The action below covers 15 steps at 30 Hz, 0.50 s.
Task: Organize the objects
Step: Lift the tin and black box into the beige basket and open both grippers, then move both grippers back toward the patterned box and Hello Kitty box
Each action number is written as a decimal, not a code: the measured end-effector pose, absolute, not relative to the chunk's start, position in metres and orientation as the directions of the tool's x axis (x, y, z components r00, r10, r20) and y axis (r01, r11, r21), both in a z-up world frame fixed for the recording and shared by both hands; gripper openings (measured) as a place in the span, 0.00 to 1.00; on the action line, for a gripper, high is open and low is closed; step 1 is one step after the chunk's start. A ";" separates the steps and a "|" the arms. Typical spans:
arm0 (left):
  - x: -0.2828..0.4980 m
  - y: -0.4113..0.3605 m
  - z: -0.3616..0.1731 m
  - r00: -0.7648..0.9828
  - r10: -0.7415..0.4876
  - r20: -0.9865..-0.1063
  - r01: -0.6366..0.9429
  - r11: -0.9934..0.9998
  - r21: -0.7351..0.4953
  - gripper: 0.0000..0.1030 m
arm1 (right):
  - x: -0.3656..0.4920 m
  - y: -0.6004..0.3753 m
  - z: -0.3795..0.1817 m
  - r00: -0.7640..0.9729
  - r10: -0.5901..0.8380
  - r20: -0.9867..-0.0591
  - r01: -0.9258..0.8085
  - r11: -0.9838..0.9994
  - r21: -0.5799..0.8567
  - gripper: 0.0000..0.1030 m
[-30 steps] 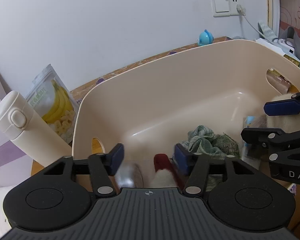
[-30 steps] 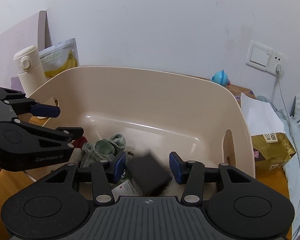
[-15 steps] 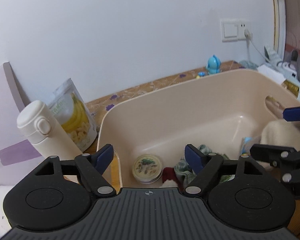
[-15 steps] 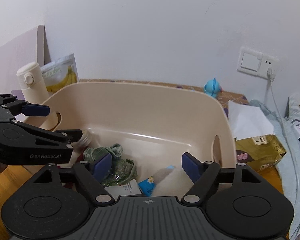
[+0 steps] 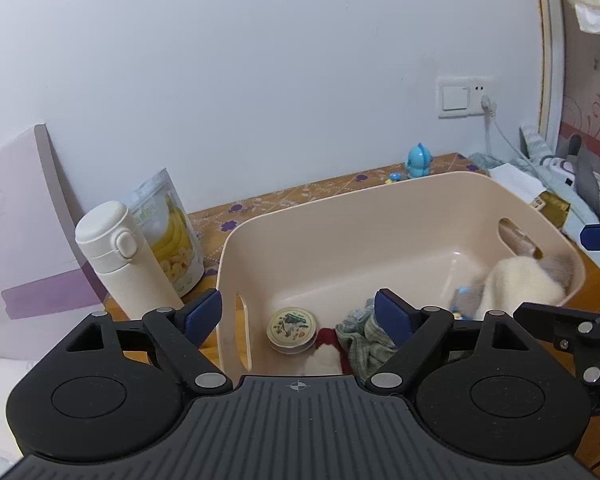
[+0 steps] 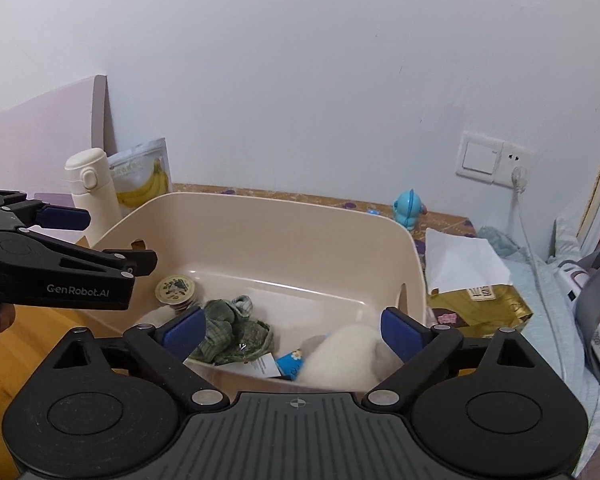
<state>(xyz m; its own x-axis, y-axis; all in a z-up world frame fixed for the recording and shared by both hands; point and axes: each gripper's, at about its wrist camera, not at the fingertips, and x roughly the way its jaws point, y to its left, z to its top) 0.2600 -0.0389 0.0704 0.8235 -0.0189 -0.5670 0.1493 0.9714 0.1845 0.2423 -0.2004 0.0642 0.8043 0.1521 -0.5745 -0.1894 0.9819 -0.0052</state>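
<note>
I judge we're well along — tin (image 5: 292, 325), green cloth (image 6: 230, 330) and white plush (image 6: 340, 358) sit in the bin (image 6: 284, 216), both my grippers (image 5: 298, 314) (image 6: 290, 330) wide open, empty — flask (image 5: 120, 256) at ten o'clock waits outside

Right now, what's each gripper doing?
Left gripper: open, holding nothing, above the beige bin.
Right gripper: open, holding nothing.

A brown wooden table (image 5: 300, 200) carries a beige plastic bin (image 5: 340, 216); left of the bin stands a cream flask (image 5: 124, 256), behind it a blue toy (image 5: 418, 160).
</note>
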 end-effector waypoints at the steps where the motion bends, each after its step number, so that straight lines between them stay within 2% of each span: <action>1: 0.256 -0.039 0.072 0.826 -0.023 -0.564 0.152 0.971 0.183 0.83 | 0.239 -0.200 0.066 0.806 0.153 -0.572 -0.192 0.981 -0.008 0.95; 15: 0.217 -0.038 0.063 0.818 -0.054 -0.573 0.163 0.977 0.140 0.85 | 0.200 -0.212 0.067 0.809 0.128 -0.574 -0.175 0.984 -0.027 0.98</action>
<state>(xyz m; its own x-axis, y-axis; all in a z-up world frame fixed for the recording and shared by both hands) 0.2166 -0.0381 0.0628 0.8179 -0.0544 -0.5727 0.1628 0.9767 0.1397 0.2003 -0.2118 0.0669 0.8090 0.1281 -0.5737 -0.1746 0.9843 -0.0266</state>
